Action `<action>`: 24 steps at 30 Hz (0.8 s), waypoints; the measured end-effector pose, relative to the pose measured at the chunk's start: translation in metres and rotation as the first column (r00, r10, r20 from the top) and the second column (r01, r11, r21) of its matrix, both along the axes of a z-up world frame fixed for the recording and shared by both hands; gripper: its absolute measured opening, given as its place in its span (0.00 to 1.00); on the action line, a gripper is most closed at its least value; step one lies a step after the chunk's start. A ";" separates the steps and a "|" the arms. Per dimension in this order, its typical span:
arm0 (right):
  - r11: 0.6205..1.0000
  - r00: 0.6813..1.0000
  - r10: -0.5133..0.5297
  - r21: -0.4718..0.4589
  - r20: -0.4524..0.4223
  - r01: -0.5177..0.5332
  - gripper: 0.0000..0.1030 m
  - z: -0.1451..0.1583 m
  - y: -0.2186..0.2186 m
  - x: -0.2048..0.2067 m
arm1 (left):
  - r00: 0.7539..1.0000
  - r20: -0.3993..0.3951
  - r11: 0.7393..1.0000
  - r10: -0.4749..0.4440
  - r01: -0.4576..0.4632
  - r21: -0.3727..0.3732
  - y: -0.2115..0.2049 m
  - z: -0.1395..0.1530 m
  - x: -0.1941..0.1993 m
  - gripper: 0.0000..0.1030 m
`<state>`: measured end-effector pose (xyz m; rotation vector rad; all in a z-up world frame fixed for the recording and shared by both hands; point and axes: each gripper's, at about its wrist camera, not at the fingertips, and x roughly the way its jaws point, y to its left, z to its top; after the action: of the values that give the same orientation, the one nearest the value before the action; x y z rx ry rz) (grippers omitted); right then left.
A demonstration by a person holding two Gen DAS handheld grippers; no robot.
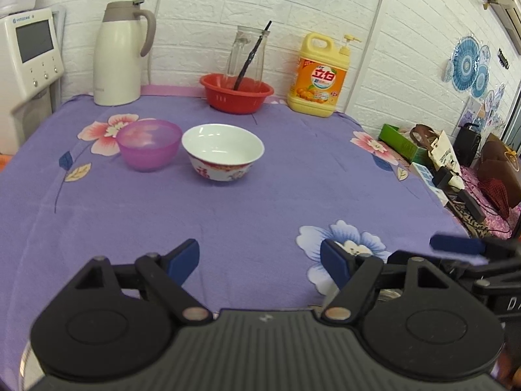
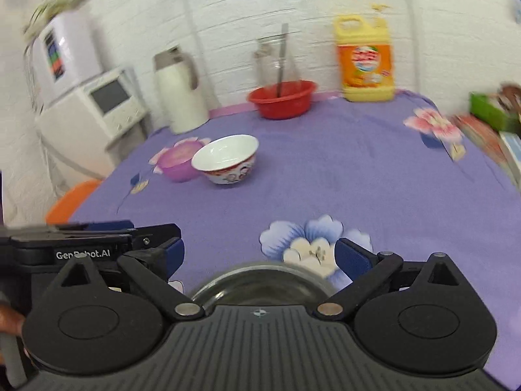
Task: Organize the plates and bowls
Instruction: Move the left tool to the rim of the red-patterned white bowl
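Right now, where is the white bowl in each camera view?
Left wrist view: white bowl just above centre, right of the purple bowl.
Right wrist view: white bowl left of centre, partly covering the purple bowl.
Shared landmark: the red basin by the wall.

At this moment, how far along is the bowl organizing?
Nothing looks stacked yet. The purple bowl and white bowl sit side by side, separate. Both the left hand-held gripper and right hand-held gripper are open and empty; a glass bowl lies below the right one. Gathering all three remains.
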<state>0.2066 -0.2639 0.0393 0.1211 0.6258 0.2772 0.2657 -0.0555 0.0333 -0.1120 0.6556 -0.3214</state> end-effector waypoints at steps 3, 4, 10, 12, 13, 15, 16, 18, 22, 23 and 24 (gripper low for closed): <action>0.991 0.999 0.047 -0.129 0.013 -0.045 1.00 0.017 0.011 0.028 | 1.000 -0.003 1.000 0.020 -0.020 -0.014 0.016 0.005 0.016 0.74; 0.986 0.998 0.055 -0.157 0.012 -0.052 1.00 0.021 0.014 0.041 | 1.000 -0.004 0.999 0.028 -0.028 -0.031 0.022 0.007 0.022 0.74; 0.974 0.991 0.114 -0.190 -0.075 -0.127 1.00 0.021 0.032 0.120 | 0.998 -0.040 0.988 0.055 -0.060 -0.142 0.052 0.021 0.077 0.74; 0.973 0.988 0.120 -0.187 -0.098 -0.137 1.00 0.017 0.038 0.149 | 0.995 -0.059 0.980 0.076 -0.086 -0.181 0.059 0.022 0.100 0.74; 0.973 0.988 0.112 -0.189 -0.108 -0.131 1.00 0.014 0.040 0.161 | 0.993 -0.076 0.976 0.088 -0.101 -0.192 0.060 0.020 0.110 0.74; 0.975 0.986 0.105 -0.183 -0.132 -0.129 1.00 0.006 0.045 0.188 | 0.984 -0.154 0.968 0.087 -0.120 -0.221 0.061 0.011 0.137 0.74; 0.976 0.984 0.102 -0.176 -0.145 -0.127 1.00 0.000 0.047 0.201 | 0.978 -0.193 0.958 0.082 -0.131 -0.256 0.062 0.004 0.147 0.74; 0.977 0.980 0.104 -0.165 -0.171 -0.132 1.00 -0.011 0.051 0.220 | 0.965 -0.250 0.925 0.078 -0.164 -0.344 0.066 -0.010 0.161 0.74; 0.970 0.974 0.119 -0.189 -0.193 -0.156 1.00 -0.029 0.061 0.245 | 0.942 -0.311 0.893 0.127 -0.245 -0.378 0.065 -0.027 0.187 0.74; 0.967 0.973 0.127 -0.195 -0.192 -0.164 1.00 -0.033 0.063 0.247 | 0.936 -0.321 0.892 0.144 -0.262 -0.367 0.063 -0.030 0.193 0.74; 0.965 0.973 0.132 -0.201 -0.190 -0.170 1.00 -0.036 0.066 0.250 | 0.932 -0.330 0.891 0.152 -0.274 -0.362 0.061 -0.032 0.197 0.74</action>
<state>0.4570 -0.1979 0.0036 -0.1145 0.8385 0.3471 0.4630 0.0051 0.0012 -0.6374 0.8570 -0.2217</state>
